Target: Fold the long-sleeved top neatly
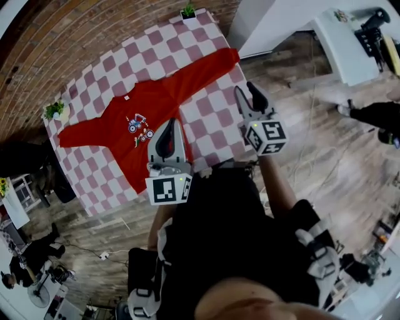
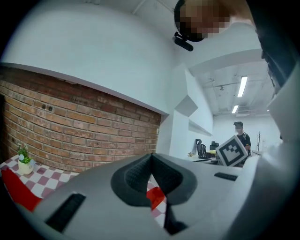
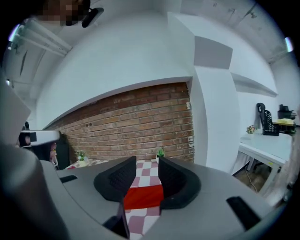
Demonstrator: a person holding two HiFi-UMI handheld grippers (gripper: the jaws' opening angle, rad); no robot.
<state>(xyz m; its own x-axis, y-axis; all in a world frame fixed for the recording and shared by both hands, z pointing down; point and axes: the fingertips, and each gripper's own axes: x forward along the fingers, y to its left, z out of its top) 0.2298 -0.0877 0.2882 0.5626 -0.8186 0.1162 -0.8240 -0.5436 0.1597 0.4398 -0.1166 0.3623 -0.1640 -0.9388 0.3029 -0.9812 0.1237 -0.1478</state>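
On the checked bench (image 1: pixel 215 125) the red top (image 1: pixel 156 94) lies flat. The left tool (image 1: pixel 170 128) is shut and empty. The right tool (image 1: pixel 249 97) is wide open and empty. A careless grab might bunch the top.

Table (image 1: pixel 209 134): stands before the brick wall (image 1: pixel 75 37).
Long-sleeved top (image 1: pixel 150 115): lies spread flat on the table, sleeves reaching toward opposite corners.
Far plant (image 1: pixel 188 10) and left plant (image 1: pixel 55 110): on the table's corners, beyond the sleeve ends.
Left gripper (image 1: pixel 170 125): over the top's near part.
Right gripper (image 1: pixel 249 92): to its right, over the table's edge.
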